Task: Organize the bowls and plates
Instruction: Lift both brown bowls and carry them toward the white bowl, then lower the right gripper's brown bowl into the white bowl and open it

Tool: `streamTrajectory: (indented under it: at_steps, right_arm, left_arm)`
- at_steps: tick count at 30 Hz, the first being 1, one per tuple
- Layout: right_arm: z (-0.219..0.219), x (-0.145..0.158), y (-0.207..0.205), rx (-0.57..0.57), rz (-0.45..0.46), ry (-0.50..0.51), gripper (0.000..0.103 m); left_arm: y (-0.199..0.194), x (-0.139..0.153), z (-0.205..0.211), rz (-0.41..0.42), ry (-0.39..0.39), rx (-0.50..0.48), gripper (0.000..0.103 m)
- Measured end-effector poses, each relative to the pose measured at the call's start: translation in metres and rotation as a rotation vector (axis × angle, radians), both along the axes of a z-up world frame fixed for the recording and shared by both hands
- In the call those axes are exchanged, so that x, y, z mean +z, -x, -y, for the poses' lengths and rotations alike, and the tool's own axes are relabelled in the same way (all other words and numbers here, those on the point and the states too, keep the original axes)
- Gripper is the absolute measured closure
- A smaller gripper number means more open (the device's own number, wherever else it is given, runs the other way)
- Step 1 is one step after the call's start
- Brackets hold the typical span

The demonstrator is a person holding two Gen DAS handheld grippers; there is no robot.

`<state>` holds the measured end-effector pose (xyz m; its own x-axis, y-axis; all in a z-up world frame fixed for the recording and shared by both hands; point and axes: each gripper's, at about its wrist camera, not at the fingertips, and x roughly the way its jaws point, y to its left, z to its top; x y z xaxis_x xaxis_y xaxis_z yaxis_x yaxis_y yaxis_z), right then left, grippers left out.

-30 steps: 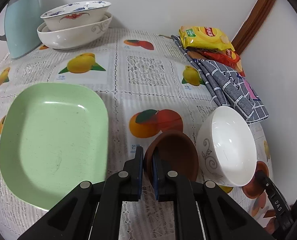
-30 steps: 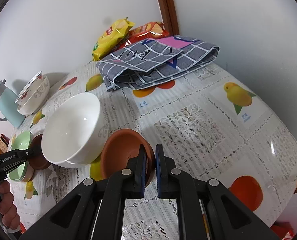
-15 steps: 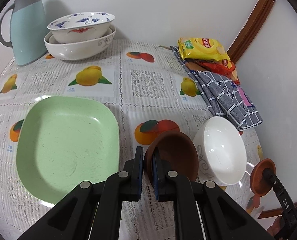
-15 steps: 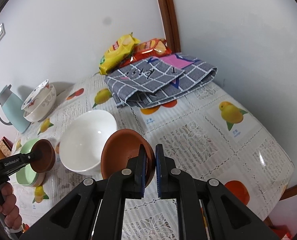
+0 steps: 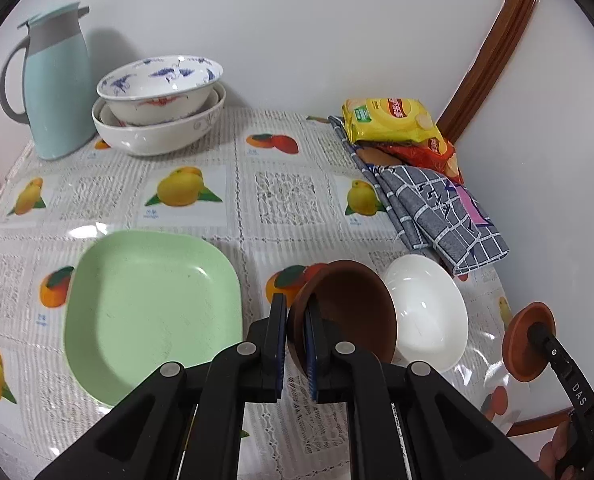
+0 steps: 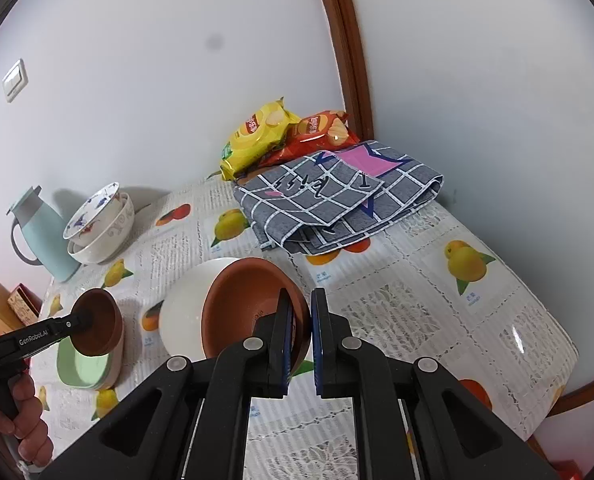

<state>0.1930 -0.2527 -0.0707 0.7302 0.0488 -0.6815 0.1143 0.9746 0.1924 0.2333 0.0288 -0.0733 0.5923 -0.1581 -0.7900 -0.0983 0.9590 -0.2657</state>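
The left tool (image 5: pixel 295 338) is clamped on the rim of a brown bowl (image 5: pixel 353 312), holding it tilted in the air above the desk (image 5: pixel 281 192), between the green plate (image 5: pixel 149 308) and the white bowl (image 5: pixel 425 312). The right tool (image 6: pixel 299 334) grips the rim of a second brown bowl (image 6: pixel 245 304) the same way, lifted and tipped toward the camera, in front of the white bowl, which sits on the fruit-patterned cloth. In the right wrist view the left tool's bowl hangs over the green plate's near edge. At the back of the desk, by the wall, a blue-patterned bowl (image 5: pixel 161 88) is nested inside a larger white bowl (image 5: pixel 157 132), just beside a pale blue jug (image 5: pixel 53 80). On the far right side lie a folded grey checked cloth (image 5: pixel 437 212) and, behind it, a yellow snack bag (image 5: pixel 389 124) resting on a red snack bag (image 5: pixel 429 152).
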Motion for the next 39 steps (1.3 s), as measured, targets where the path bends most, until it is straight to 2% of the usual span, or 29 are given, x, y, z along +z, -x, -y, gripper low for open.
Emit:
streamTrajectory:
  at_steps: [18, 39]
  right_arm:
    - [-0.023, 0.017, -0.014, 0.041, 0.02, 0.03, 0.094]
    - [-0.041, -0.013, -0.044, 0.074, -0.051, 0.047, 0.094]
  left_arm:
    - [-0.006, 0.03, -0.013, 0.049, -0.016, -0.003, 0.094]
    - [-0.024, 0.016, -0.033, 0.022, -0.017, 0.033, 0.094]
